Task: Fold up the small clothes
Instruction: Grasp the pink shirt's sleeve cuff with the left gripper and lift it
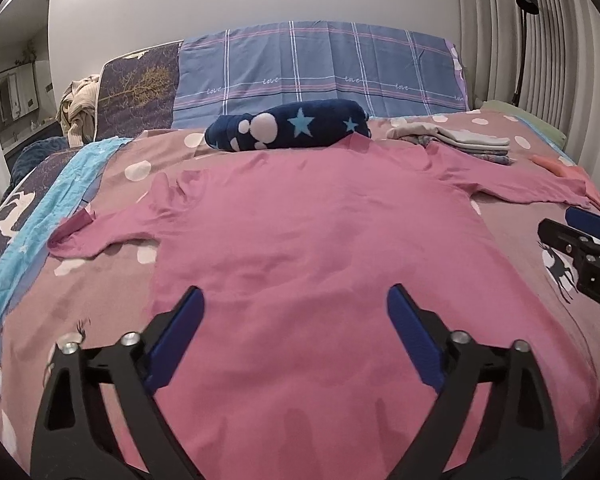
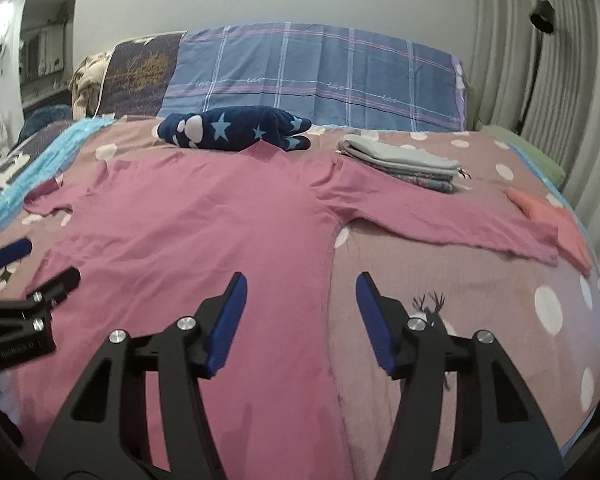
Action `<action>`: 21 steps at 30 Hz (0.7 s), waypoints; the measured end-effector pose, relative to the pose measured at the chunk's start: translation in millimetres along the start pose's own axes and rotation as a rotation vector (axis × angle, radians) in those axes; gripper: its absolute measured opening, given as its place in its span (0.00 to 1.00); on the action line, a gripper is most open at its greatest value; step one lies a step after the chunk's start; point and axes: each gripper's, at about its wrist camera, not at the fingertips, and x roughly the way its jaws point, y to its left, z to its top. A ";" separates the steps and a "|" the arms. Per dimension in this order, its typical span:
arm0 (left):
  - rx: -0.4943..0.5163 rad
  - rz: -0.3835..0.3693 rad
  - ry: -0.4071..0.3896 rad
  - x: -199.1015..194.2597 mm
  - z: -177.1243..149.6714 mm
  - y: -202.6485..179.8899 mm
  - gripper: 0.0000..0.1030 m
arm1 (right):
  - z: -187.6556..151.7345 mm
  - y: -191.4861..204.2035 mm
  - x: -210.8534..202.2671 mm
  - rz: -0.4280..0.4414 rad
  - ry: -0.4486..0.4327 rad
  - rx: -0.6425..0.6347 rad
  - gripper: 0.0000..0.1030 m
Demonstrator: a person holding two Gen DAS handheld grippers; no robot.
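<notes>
A pink T-shirt (image 1: 300, 240) lies spread flat on the bed, sleeves out to both sides; it also shows in the right wrist view (image 2: 188, 232). My left gripper (image 1: 296, 300) is open and empty above the shirt's lower body. My right gripper (image 2: 300, 288) is open and empty over the shirt's right side edge. The right gripper shows at the right edge of the left wrist view (image 1: 580, 240). The left gripper shows at the left edge of the right wrist view (image 2: 28, 264).
A navy star-patterned bundle (image 1: 292, 128) lies beyond the shirt's collar. A stack of folded clothes (image 2: 404, 164) sits at the back right. A salmon cloth (image 2: 552, 216) lies by the right sleeve. Pillows (image 1: 320, 68) line the headboard. The bed cover (image 2: 460, 280) is dusty pink with dots.
</notes>
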 end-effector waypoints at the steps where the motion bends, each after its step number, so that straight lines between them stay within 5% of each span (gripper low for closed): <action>1: -0.012 0.002 -0.001 2.6 5.1 11.7 0.84 | 3.1 -0.4 2.9 0.004 0.005 -0.015 0.58; 4: -0.038 0.112 -0.002 13.3 16.6 51.4 0.79 | 9.2 -6.0 14.0 0.003 0.028 -0.047 0.63; 6: -0.024 0.303 0.016 33.8 24.8 94.1 0.76 | 11.6 -10.1 22.5 -0.005 0.047 -0.058 0.64; 9: -0.073 0.478 0.105 76.4 36.2 173.8 0.66 | 15.9 -19.0 39.9 -0.021 0.079 -0.069 0.67; 14: -0.159 0.547 0.213 144.6 51.3 287.5 0.57 | 25.9 -23.6 74.0 -0.044 0.125 -0.103 0.68; 21: -0.165 0.530 0.308 212.2 69.6 345.0 0.57 | 37.9 -15.0 118.8 -0.022 0.191 -0.124 0.70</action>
